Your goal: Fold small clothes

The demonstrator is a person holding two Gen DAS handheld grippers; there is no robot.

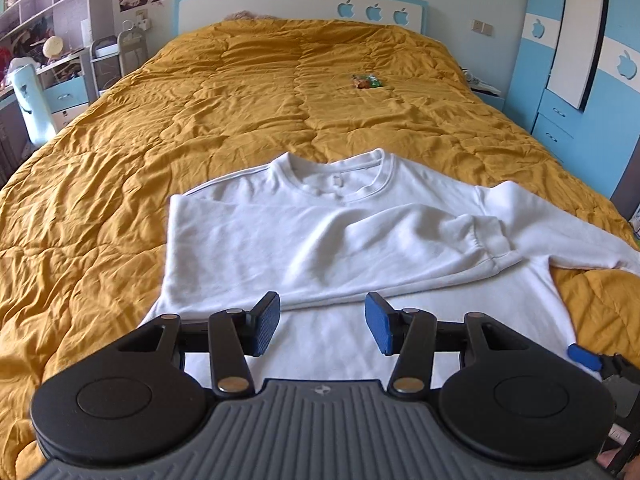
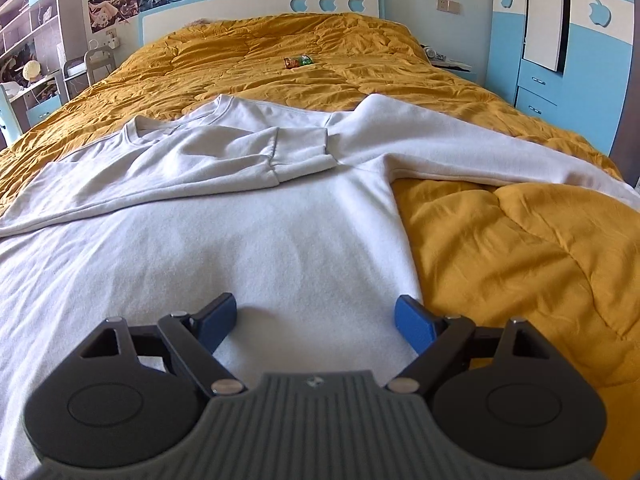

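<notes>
- Left tool point(image 1: 322, 328) spread wide, holding nothing, poised low over the near part of the white sweatshirt point(image 1: 320, 240), just short of the folded-over sleeve point(image 1: 400, 248).
- Right tool point(image 2: 316, 324) likewise spread and empty, hovering over the sweatshirt body near its right side edge point(image 2: 404, 240).
- Probably midway: one sleeve already laid across the chest, cuff point(image 2: 300, 152) resting near the right shoulder; the other sleeve point(image 2: 500, 152) lying stretched out over the quilt.
- Next, most likely: fetch the outstretched sleeve and bring it across the body.
- Best pinched near the cuff or mid-sleeve, one layer only, lifted just enough to clear the fabric, then laid flat without dragging the first sleeve.
- Worth steadying the body with the other tool, since the quilt is soft and rumpled.
- Sweatshirt lying flat on the mustard-yellow quilt point(image 1: 160, 120) of the bed, collar point(image 1: 340, 180) pointing toward the headboard, hem nearest the tools.
- Thick, soft knit, ribbed cuff and neckband, a few loose wrinkles across the chest.
</notes>
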